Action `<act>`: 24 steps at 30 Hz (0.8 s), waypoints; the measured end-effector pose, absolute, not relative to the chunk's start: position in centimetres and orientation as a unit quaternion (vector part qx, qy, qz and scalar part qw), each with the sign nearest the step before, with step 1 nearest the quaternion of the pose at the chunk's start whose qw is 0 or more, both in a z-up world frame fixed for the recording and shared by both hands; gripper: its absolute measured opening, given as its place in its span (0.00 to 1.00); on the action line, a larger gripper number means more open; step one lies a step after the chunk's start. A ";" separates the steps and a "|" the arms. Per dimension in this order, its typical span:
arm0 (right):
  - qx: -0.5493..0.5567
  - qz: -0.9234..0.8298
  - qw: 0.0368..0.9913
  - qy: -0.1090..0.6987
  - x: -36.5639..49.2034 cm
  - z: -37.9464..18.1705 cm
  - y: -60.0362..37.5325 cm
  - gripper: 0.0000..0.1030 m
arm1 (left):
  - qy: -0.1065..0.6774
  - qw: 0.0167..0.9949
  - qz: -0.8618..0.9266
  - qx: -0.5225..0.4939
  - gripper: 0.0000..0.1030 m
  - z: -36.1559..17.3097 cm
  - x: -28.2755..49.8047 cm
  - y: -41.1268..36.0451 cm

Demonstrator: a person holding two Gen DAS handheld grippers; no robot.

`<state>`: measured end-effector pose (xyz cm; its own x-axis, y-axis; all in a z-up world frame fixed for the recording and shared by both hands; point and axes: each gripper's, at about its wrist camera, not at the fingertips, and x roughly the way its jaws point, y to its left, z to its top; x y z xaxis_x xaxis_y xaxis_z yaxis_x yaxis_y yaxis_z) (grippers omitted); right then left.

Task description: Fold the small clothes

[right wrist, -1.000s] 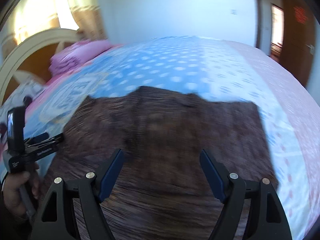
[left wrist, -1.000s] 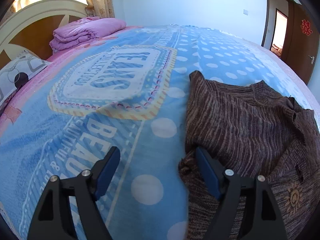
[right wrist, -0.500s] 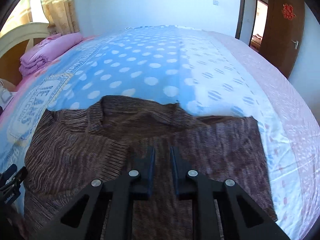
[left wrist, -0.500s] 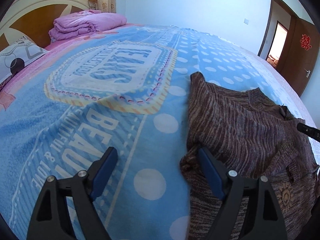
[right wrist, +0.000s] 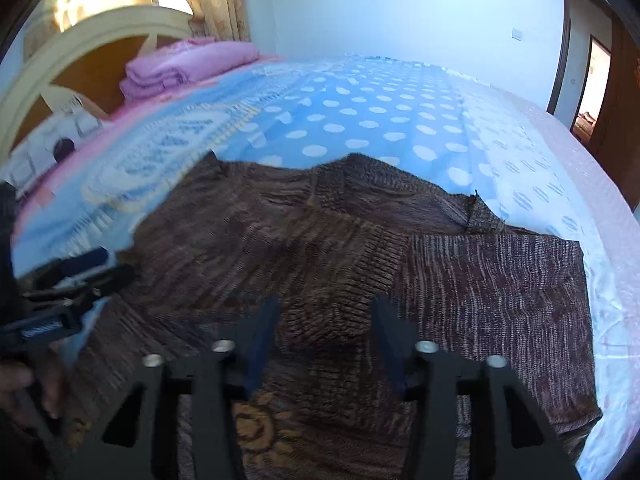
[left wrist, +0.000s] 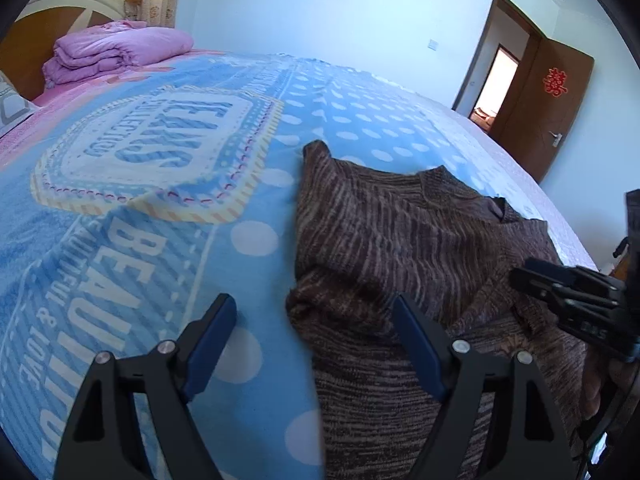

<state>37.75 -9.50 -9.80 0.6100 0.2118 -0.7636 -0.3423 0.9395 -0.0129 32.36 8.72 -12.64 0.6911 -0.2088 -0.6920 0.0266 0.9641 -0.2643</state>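
Observation:
A brown striped knit sweater point(left wrist: 400, 232) lies spread on the blue dotted bedspread point(left wrist: 140, 200), its left edge bunched into a small fold. My left gripper point(left wrist: 314, 316) stands open astride that edge, one finger over the bedspread and the other over the knit. In the right wrist view the sweater point(right wrist: 320, 240) fills the middle, with a sun motif near the bottom. My right gripper point(right wrist: 326, 312) hovers low over its middle with the jaws opening; a ridge of fabric lies between them, and the pads are not pressing it. Its black body point(left wrist: 568, 296) shows at the right edge of the left wrist view.
A folded pink blanket point(left wrist: 120, 52) sits by the cream and wood headboard point(right wrist: 80, 40), with a patterned pillow point(right wrist: 48, 140) beside it. A brown door point(left wrist: 552, 92) stands open at the far right. A hand point(right wrist: 24, 384) holds the left gripper point(right wrist: 80, 276).
The right gripper's jaws went from wide to nearly shut, then parted again, and it swung left over the sweater. The left gripper tilted upward, and the right gripper came into its view.

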 end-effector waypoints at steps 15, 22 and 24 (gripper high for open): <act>-0.086 0.151 0.917 0.360 35.8 -7.5 -12.1 0.00 | 0.374 0.920 -0.057 -0.099 0.16 -12.1 30.1 8.2; -0.048 0.183 0.900 0.392 35.9 -8.6 -13.8 0.00 | 0.397 0.909 -0.078 -0.102 0.19 -12.8 29.9 7.9; -0.020 0.188 0.899 0.396 36.1 -9.0 -14.0 0.19 | 0.399 0.909 -0.074 -0.093 0.21 -12.8 30.0 7.6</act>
